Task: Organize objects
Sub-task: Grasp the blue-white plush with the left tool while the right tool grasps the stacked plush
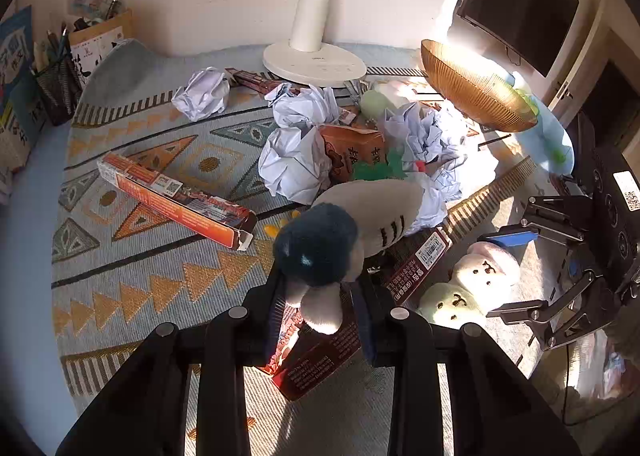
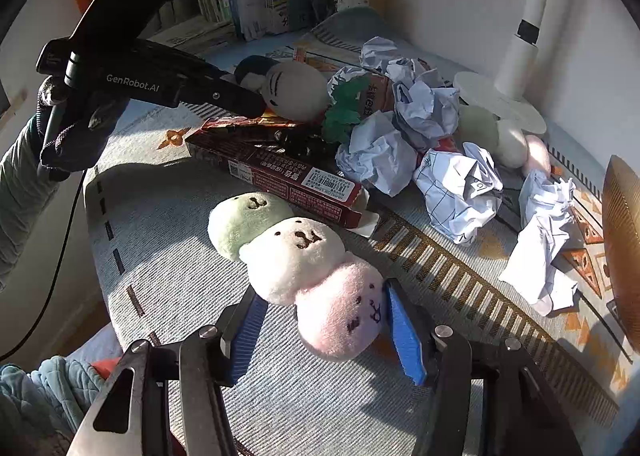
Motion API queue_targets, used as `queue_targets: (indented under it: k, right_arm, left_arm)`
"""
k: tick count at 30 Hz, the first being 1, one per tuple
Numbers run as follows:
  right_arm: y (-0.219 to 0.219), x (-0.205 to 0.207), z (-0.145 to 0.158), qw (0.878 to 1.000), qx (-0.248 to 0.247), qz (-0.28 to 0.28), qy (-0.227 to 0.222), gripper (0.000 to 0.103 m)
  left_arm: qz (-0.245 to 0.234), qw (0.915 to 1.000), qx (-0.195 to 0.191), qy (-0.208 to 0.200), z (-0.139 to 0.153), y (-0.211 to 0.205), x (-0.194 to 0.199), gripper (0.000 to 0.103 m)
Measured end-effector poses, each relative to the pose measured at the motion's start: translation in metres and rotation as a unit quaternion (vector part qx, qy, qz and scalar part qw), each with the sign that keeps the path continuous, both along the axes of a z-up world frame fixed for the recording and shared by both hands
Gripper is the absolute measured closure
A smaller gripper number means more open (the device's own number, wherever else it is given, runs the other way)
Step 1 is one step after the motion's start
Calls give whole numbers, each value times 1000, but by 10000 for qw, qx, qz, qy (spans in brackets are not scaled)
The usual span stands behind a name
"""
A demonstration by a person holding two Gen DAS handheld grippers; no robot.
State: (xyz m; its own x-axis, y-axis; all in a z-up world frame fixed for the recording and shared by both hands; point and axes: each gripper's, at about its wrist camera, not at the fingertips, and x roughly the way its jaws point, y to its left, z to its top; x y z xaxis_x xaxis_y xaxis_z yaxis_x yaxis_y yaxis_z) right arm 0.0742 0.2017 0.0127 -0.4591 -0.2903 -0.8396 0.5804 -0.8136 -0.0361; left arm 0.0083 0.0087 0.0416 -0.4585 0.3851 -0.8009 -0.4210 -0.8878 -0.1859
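1. My left gripper (image 1: 320,316) is squeezed tight on the shark toy (image 1: 340,232), at its tail end. The toy sits in the lower middle of the left view, and it looks lifted over a dark red box (image 1: 316,356).
2. My right gripper (image 2: 324,330) has its blue pads on both sides of the pink end of the three-ball plush (image 2: 296,256), low in the middle of the right view. The pads look wide apart, and I cannot tell if they touch it yet.
3. I think I am picking up soft toys to put away. Next, the right gripper must close on the pink ball.
4. The woven basket (image 1: 476,92) at the upper right may be where toys go.
5. Crumpled paper balls (image 1: 296,160) and a long orange box (image 1: 176,200) lie around on the patterned mat (image 1: 132,276). The white lamp (image 1: 312,36) stands behind them. The paper pile sits between me and the basket.
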Motion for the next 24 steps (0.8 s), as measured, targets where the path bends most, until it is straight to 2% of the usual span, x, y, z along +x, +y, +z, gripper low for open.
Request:
queue_targets:
  k: [4, 6, 8, 10, 12, 15, 16, 17, 19, 20, 21, 22, 24]
  right_arm:
    - [29, 17, 16, 9929, 58, -1165, 213, 46]
    - [48, 21, 21, 9833, 62, -1795, 295, 45]
    - [56, 32, 22, 9716, 361, -2297, 449, 45]
    - [65, 36, 17, 9669, 379, -2497, 349, 45]
    - [68, 39, 8, 9684, 107, -2490, 81, 45]
    - [64, 44, 2, 9696, -239, -2414, -321, 44]
    - [64, 45, 1, 9696, -364, -2386, -404, 44]
    - [63, 46, 0, 9696, -389, -2379, -409, 43]
    - [63, 49, 1, 9694, -414, -2386, -399, 42]
    - [66, 49, 1, 9688, -476, -2387, -457, 42]
    - [66, 49, 0, 9686, -547, -2368, -535, 39]
    - [67, 50, -1, 9691, -612, -2309, -618, 37]
    - [68, 53, 0, 9697, -788, -2204, -703, 32]
  left_arm:
    - [385, 9988, 133, 273, 15, -7, 27, 78]
    - [708, 9965, 120, 434, 21, -15, 38, 79]
    - [1029, 9931, 125, 546, 24, -26, 49, 80]
    - [1393, 9876, -156, 710, 21, -35, 61, 80]
    - [1661, 9826, -355, 748, 14, -42, 74, 80]
    - [1813, 9809, -276, 656, 3, -50, 95, 80]
    - [1739, 9827, -175, 621, 0, -52, 102, 79]
    - [1668, 9843, -44, 584, -1, -53, 110, 76]
    - [1762, 9822, 99, 637, 3, -57, 117, 43]
    - [1810, 9808, 134, 717, 7, -58, 119, 32]
    - [1823, 9796, 174, 830, 12, -59, 118, 14]
    - [1789, 9789, 227, 965, 17, -59, 116, 6]
    - [1579, 9809, 313, 1093, 26, -54, 105, 2]
